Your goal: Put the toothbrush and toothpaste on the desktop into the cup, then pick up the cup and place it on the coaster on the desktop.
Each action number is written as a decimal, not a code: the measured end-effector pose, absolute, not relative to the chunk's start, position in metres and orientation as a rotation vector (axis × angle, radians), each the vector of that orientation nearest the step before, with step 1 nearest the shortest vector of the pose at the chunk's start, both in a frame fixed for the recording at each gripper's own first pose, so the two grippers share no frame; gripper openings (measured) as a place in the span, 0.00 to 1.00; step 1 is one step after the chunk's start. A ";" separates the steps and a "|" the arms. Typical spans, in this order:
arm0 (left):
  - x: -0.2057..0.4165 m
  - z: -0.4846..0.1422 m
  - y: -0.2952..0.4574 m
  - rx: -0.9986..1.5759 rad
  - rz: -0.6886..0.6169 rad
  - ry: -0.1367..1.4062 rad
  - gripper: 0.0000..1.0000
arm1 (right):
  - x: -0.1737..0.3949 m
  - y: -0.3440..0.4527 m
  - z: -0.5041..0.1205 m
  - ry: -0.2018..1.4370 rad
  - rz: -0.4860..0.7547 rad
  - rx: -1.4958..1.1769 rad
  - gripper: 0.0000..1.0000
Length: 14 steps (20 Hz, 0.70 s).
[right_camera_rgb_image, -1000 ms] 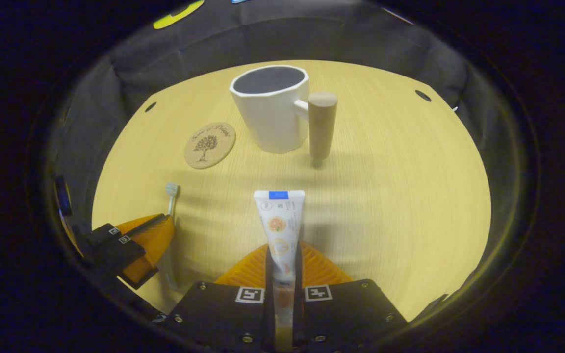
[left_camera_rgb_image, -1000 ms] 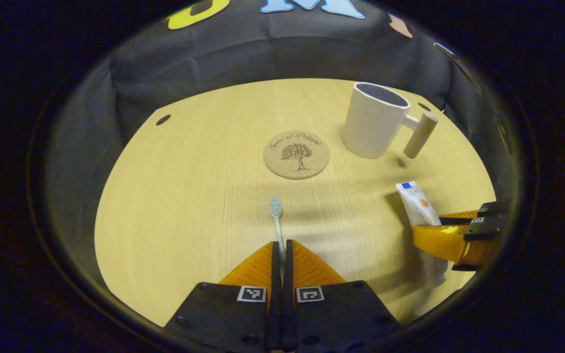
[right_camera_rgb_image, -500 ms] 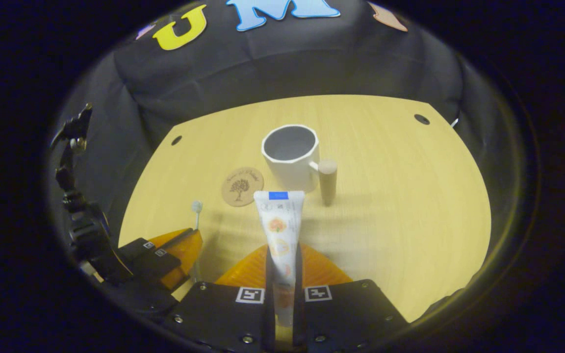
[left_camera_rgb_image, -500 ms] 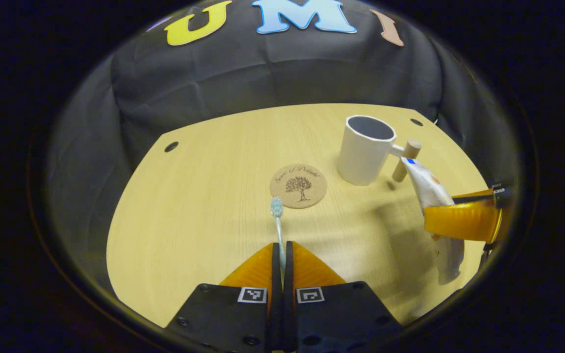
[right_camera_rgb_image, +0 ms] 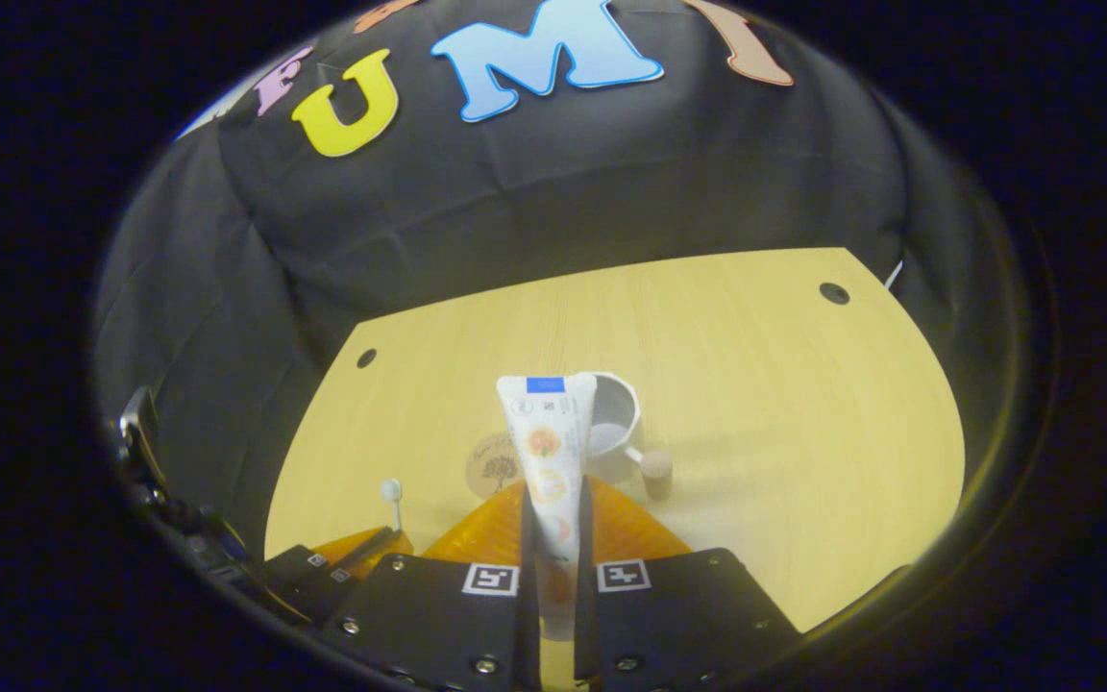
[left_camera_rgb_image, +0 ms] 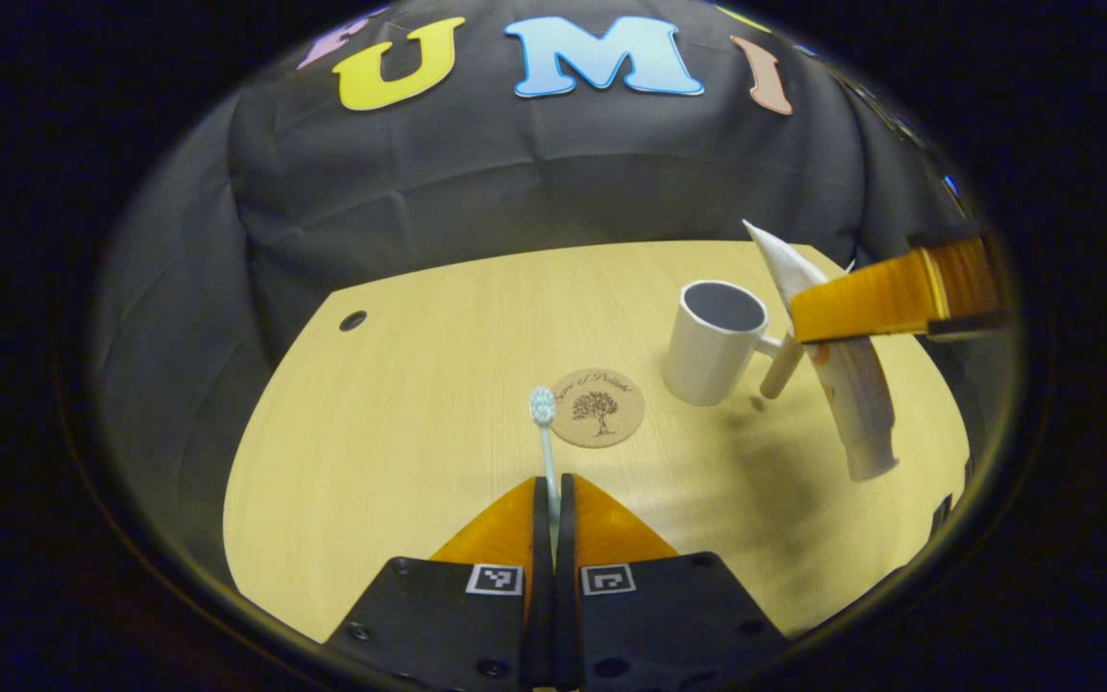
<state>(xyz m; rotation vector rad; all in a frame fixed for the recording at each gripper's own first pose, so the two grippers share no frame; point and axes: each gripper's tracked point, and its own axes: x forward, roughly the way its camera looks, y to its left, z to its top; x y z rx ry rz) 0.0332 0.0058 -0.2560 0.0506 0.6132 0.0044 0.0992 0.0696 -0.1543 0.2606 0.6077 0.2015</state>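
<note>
My left gripper (left_camera_rgb_image: 552,485) is shut on a pale blue toothbrush (left_camera_rgb_image: 544,432), whose bristle head sticks out forward above the table. My right gripper (right_camera_rgb_image: 553,495) is shut on a white toothpaste tube (right_camera_rgb_image: 546,444), held high over the table. In the left gripper view the right gripper (left_camera_rgb_image: 885,298) hangs above and to the right of the white cup (left_camera_rgb_image: 712,343), the toothpaste tube (left_camera_rgb_image: 847,384) slanting down with its cap end low. The cup, with a wooden peg handle (left_camera_rgb_image: 780,367), stands upright and empty. A round cork coaster (left_camera_rgb_image: 598,407) lies left of the cup.
The light wooden table (left_camera_rgb_image: 400,423) has small dark holes near its far corners (left_camera_rgb_image: 353,320). Black cloth walls close it in at the back and sides. In the right gripper view the cup (right_camera_rgb_image: 611,423) and coaster (right_camera_rgb_image: 494,465) lie far below, partly behind the tube.
Both grippers have risen from the table with their loads. The right gripper has climbed higher and moved toward the cup, tilting the tube more steeply.
</note>
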 end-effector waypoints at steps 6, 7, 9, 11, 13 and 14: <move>0.031 -0.246 0.017 0.053 0.011 0.596 0.08 | 0.144 0.062 -0.127 0.530 0.178 0.296 0.15; 0.031 -0.245 0.019 0.057 0.013 0.594 0.08 | 0.150 0.062 -0.124 0.519 0.176 0.308 0.15; 0.032 -0.243 0.024 0.066 0.017 0.592 0.08 | 0.164 0.063 -0.118 0.500 0.169 0.336 0.15; 0.030 -0.242 0.028 0.073 0.018 0.591 0.08 | 0.178 0.065 -0.114 0.483 0.162 0.367 0.15; 0.029 -0.240 0.031 0.081 0.019 0.589 0.08 | 0.193 0.063 -0.110 0.457 0.151 0.404 0.15; 0.030 -0.240 0.032 0.085 0.021 0.589 0.08 | 0.201 0.062 -0.110 0.447 0.143 0.419 0.15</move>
